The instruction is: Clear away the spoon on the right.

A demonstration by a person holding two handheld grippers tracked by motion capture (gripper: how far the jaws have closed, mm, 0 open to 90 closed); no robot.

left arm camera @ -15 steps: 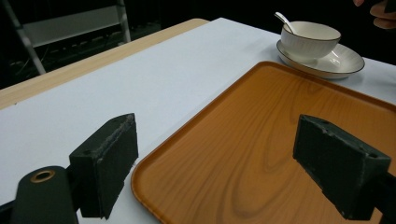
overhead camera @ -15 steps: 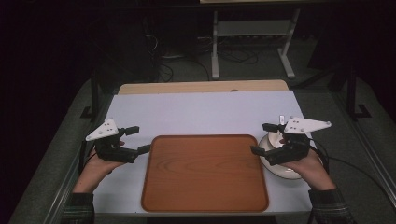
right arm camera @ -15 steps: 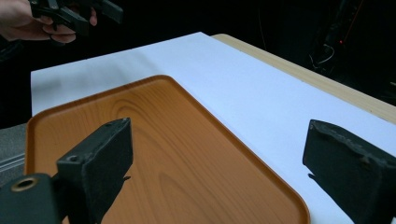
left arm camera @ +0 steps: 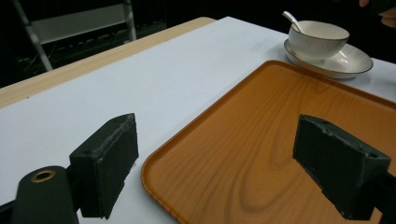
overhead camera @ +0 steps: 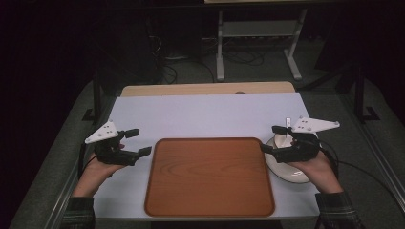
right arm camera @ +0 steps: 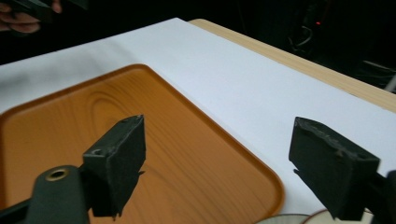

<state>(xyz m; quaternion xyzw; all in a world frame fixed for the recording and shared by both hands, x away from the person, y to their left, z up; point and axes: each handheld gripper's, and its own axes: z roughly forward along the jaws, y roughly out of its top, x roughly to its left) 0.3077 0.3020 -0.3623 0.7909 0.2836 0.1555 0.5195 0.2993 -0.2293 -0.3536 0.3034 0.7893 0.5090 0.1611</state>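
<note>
Both grippers, left (overhead camera: 135, 142) and right (overhead camera: 271, 139), are held as before, jaws apart and empty, flanking the tray (overhead camera: 210, 177); the bowl (left arm camera: 318, 39) with spoon (left arm camera: 293, 21) is seen clearly from the left gripper view

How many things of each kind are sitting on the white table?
Tray: 1
Bowl: 1
Saucer: 1
Spoon: 1
Total: 4
</note>
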